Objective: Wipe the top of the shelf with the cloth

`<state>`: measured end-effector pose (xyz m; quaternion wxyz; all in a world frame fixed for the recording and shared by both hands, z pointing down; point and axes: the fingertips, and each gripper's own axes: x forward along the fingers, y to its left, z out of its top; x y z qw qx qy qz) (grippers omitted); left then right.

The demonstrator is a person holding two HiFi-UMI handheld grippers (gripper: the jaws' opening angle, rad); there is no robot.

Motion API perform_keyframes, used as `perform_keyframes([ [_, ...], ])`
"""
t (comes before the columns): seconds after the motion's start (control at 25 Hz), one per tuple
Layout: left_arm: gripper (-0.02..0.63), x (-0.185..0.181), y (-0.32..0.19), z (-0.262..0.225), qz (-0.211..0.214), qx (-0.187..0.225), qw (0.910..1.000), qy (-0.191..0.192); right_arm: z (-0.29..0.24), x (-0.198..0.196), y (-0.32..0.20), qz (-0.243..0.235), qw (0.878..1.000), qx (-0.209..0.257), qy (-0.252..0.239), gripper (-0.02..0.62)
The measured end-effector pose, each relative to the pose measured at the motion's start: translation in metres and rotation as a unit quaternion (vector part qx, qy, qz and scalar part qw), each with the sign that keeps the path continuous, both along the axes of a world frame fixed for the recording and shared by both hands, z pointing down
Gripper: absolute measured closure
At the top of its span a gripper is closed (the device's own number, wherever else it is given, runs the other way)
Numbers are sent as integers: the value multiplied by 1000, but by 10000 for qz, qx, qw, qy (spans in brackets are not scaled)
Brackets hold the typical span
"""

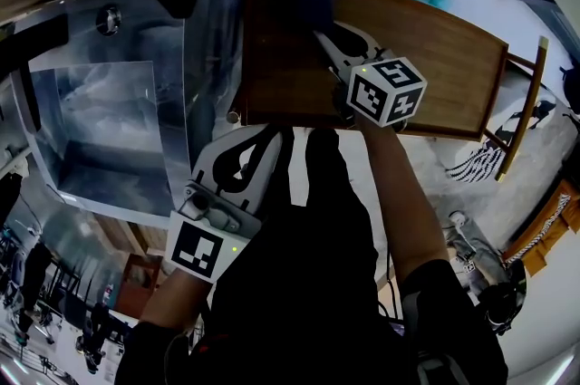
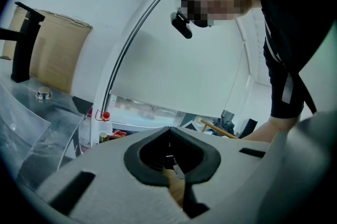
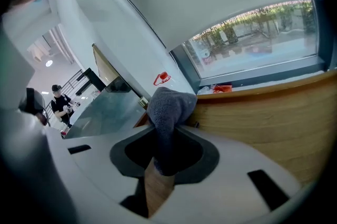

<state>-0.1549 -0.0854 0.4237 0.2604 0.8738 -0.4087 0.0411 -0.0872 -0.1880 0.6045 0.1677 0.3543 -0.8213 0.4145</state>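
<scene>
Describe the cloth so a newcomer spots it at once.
Find the brown wooden shelf right of the steel sink. Near its far, sink-side corner, the right tool is shut on the cloth. It's a fuzzy dark grey wad, the only soft thing among bare wood and shiny metal.

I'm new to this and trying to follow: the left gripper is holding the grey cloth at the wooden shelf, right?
No, it is the right gripper that holds the cloth at the shelf. The right gripper view shows the cloth pinched between its jaws. The left gripper is shut on nothing.
</scene>
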Motion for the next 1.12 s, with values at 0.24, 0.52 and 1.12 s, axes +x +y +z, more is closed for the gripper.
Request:
perform_keyframes([
  [0.24, 586, 30, 2, -2, 137, -12, 9999, -41, 0, 38, 0, 164, 9999, 4, 53, 512],
  [0.52, 586, 66, 2, -4, 334, -28, 9994, -76, 3, 87, 2, 411, 9991, -23, 94, 512],
  [1.12, 586, 150, 3, -12, 787, -30, 9968, -122, 1, 199, 4, 1043, 9943, -53, 199, 512],
])
